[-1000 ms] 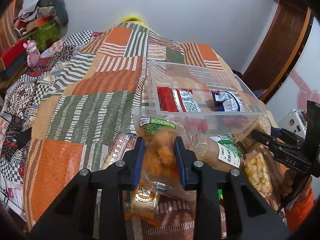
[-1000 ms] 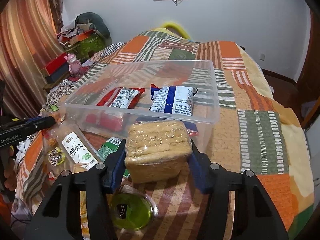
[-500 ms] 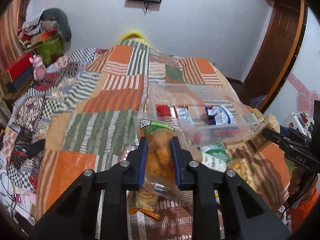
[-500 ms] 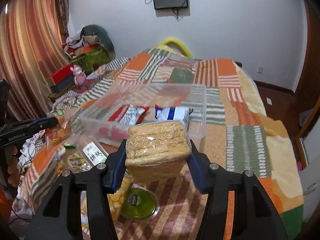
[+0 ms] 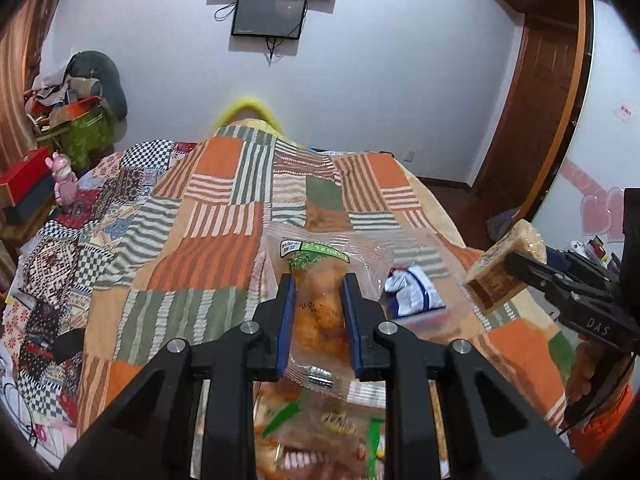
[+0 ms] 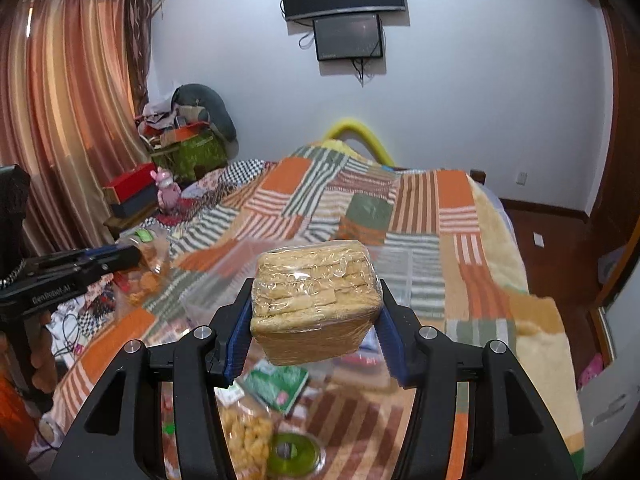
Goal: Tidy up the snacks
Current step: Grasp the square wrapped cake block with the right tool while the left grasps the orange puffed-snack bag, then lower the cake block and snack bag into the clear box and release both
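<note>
Patchwork bedding covers the bed [image 5: 208, 216] where the snacks lie, and the clear plastic bin [image 5: 420, 240] sits on it just beyond both raised tools. The left hand-held gripper [image 5: 318, 312] is clamped on a clear bag of orange snacks [image 5: 318, 304], held upright with its long axis pointing away toward the bin, which lies ahead and slightly right. The right hand-held gripper [image 6: 316, 316] is clamped across a wrapped block of biscuits [image 6: 314, 300], long side spanning its pads; the bin [image 6: 396, 276] lies directly ahead and below. Both look about equally near, so each load likely needs carrying forward and down.
</note>
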